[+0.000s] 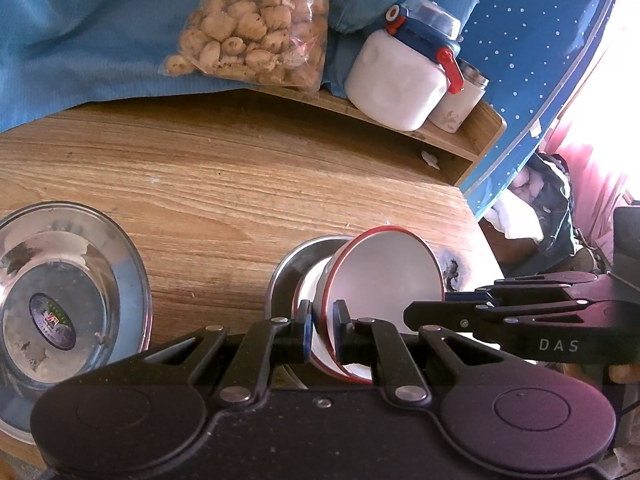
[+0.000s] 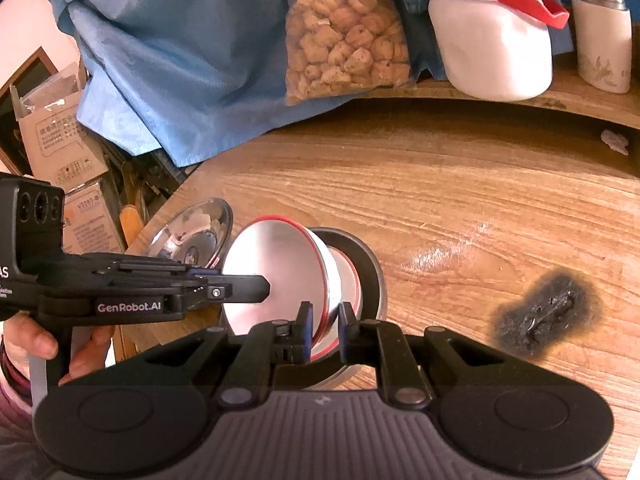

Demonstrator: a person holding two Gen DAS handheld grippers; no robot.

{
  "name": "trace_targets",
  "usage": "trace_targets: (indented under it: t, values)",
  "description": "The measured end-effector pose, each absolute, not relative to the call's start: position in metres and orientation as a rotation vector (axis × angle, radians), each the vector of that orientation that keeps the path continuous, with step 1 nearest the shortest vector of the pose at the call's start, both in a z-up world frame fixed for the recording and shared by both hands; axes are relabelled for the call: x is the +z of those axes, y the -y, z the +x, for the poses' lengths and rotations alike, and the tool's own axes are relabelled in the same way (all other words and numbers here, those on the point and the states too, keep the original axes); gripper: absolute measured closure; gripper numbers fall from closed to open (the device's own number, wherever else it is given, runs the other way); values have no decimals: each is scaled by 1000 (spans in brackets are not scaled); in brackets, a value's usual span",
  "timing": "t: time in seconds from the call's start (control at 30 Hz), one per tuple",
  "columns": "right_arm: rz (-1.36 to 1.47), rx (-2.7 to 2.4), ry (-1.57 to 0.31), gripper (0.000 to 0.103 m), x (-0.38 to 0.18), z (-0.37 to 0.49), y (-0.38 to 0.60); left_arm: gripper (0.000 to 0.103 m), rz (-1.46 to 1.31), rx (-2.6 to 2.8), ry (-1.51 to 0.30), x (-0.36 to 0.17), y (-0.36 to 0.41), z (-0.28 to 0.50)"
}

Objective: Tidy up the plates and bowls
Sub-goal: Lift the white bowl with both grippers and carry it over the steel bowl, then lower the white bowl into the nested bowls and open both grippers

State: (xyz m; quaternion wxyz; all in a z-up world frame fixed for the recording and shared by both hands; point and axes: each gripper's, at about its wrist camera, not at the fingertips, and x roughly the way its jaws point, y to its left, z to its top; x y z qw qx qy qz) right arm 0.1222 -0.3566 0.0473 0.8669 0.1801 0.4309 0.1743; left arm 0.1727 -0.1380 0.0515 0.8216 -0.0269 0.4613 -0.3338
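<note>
Strong daylight floods in past the worktop's [image 1: 248, 168] right edge, bleaching that corner white. Glare streaks the wood near the scorch mark [image 2: 548, 316]. Fisheye bends the edges; the frame corners go dark.

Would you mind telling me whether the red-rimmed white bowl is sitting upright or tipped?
Tipped. The red-rimmed white bowl lies on its side over the steel plate, its opening facing sideways rather than up.

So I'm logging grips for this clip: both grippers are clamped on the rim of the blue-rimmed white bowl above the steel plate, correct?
Not quite: the white bowl has a red rim, not blue, as both wrist views show. The rest holds: the left gripper and right gripper are each shut on its rim, and it is tilted over the steel plate.
</note>
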Motion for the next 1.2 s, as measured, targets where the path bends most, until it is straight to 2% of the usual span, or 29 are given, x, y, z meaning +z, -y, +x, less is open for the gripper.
trace_targets:
  t: [0.9,1.2]
  values:
    - [415,379,-973,85,44,134,359,93,-95,-713,-1033,44,138,184]
    - [424,377,-967,82,43,135,360,87,-117,-719,-1023,43,136,183]
